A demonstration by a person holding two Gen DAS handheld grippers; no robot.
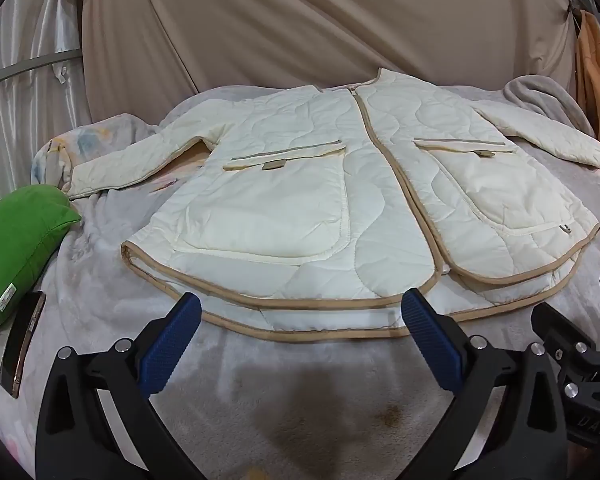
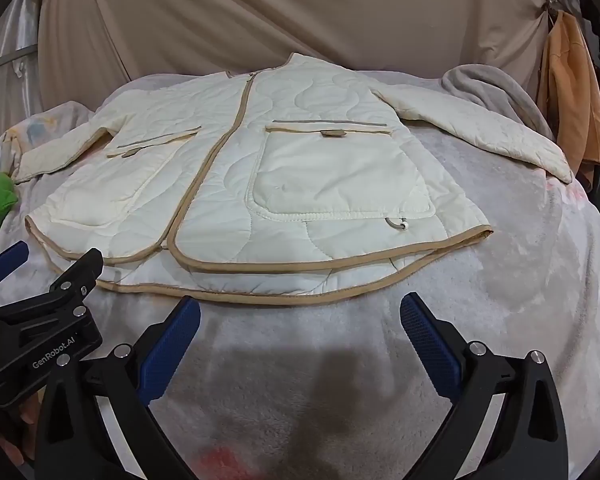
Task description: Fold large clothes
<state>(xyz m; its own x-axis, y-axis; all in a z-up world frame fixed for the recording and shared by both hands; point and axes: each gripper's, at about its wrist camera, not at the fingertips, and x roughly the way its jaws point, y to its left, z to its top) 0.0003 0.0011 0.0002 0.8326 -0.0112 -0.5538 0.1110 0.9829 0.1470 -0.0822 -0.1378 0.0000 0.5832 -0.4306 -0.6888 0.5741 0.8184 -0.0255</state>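
Observation:
A cream quilted jacket [image 1: 320,192] with tan trim lies flat and front-up on the pale blanket, zipped, both sleeves spread out to the sides, hem toward me. The right wrist view shows the same jacket [image 2: 260,184]. My left gripper [image 1: 300,320] hovers open just before the hem, nothing between its blue pads. My right gripper [image 2: 300,320] is open too, a short way back from the hem, over bare blanket. The two grippers sit side by side: the right gripper [image 1: 572,344] pokes in at the left view's edge, the left gripper [image 2: 40,300] at the right view's edge.
A green cushion [image 1: 20,252] and a phone [image 1: 22,344] lie left of the jacket. The pale fleece blanket [image 2: 520,280] covers the bed. A grey blanket [image 2: 496,92] is bunched at the far right, orange clothing [image 2: 572,92] hangs beyond it. Beige curtains hang behind.

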